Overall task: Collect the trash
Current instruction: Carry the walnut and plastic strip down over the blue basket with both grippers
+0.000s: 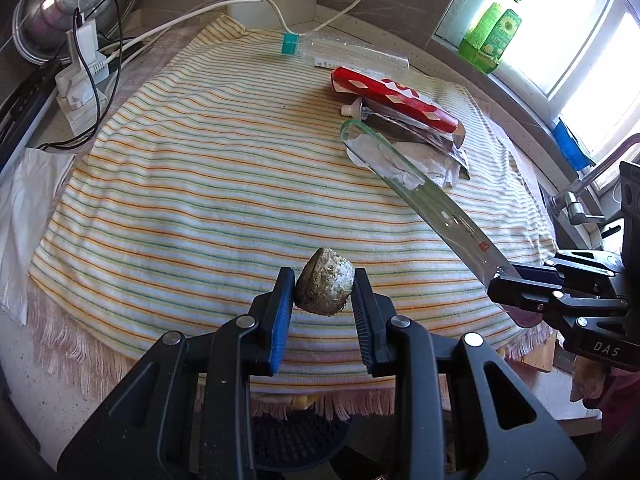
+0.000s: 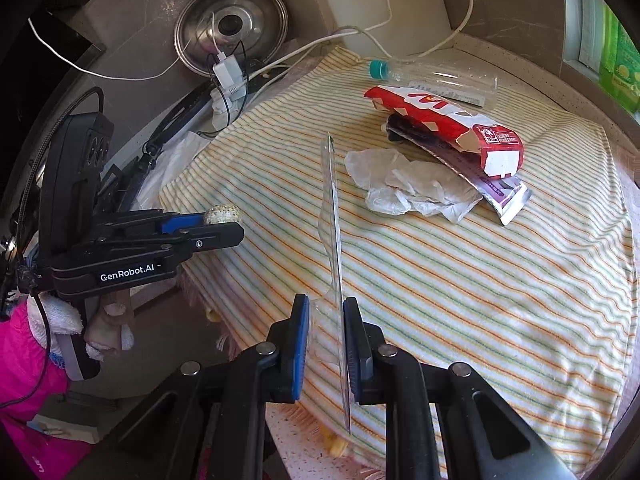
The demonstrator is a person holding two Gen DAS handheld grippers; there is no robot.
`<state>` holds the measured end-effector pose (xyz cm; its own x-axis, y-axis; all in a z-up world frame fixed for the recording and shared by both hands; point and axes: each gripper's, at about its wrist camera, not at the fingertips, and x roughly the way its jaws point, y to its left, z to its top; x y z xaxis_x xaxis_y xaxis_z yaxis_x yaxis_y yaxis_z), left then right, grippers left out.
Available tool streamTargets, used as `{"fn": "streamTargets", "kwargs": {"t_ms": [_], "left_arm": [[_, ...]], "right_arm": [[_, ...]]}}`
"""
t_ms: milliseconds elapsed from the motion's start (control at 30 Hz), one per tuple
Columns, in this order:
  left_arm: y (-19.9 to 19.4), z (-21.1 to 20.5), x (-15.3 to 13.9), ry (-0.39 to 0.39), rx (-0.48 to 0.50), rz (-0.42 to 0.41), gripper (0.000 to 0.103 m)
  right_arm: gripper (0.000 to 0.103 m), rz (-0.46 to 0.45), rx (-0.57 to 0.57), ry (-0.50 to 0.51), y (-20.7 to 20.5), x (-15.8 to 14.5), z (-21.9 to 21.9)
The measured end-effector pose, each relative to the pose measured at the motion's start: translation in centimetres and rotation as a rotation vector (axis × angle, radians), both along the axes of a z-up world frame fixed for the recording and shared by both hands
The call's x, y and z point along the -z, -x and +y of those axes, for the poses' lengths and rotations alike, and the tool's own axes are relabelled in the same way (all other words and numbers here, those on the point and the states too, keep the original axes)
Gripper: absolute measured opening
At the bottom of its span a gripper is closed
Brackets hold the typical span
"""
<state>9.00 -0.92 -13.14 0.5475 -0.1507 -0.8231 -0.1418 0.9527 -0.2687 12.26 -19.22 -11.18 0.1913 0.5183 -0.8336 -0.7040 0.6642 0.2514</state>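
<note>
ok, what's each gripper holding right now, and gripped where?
Left gripper: a crumpled, brownish wad of trash, pinched across its sides. Right gripper: a clear flat plastic package, clamped at its near end, the rest sticking out over the striped towel.

Black left claw (image 2: pixel 236 226) with blue pad, silver screws, white "GenRobot.AI" lettering, black cable, pink sleeve (image 2: pixel 24 344)
</note>
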Motion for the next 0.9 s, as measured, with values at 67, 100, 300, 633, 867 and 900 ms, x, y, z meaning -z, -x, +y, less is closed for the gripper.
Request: {"fn": "streamTargets", "kwargs": {"t_ms": [67, 100, 300, 633, 867, 900], "left_arm": [[0.7, 0.1, -0.2, 0.0, 0.007, -0.002, 0.028], [1.0, 0.1, -0.3, -0.001, 0.011, -0.003, 0.028], [3.3, 0.3, -0.8, -0.002, 0.035, -0.01, 0.028], [7.8, 1.0, 0.1, 0.011, 0.041, 0.012, 0.028], [10.8, 1.7, 1.3, 0.035, 0.025, 0.041, 0.028], [11.3, 1.8, 1.5, 0.037, 0.022, 0.044, 0.028]], "right_arm": [[0.015, 0.0, 0.009, -0.012, 0.7, -0.4, -0.1], [0.015, -0.001, 0.012, -0.016, 1.0, -0.5, -0.1], [0.015, -0.002, 0.027, -0.043, 3.6, -1.5, -0.3], [0.015, 0.017, 0.024, -0.06, 9.4, -1.6, -0.2], [0.016, 0.036, 0.007, -0.058, 13.1, -1.1, 0.1], [0.016, 0.04, 0.004, -0.056, 13.6, -1.0, 0.1]]}}
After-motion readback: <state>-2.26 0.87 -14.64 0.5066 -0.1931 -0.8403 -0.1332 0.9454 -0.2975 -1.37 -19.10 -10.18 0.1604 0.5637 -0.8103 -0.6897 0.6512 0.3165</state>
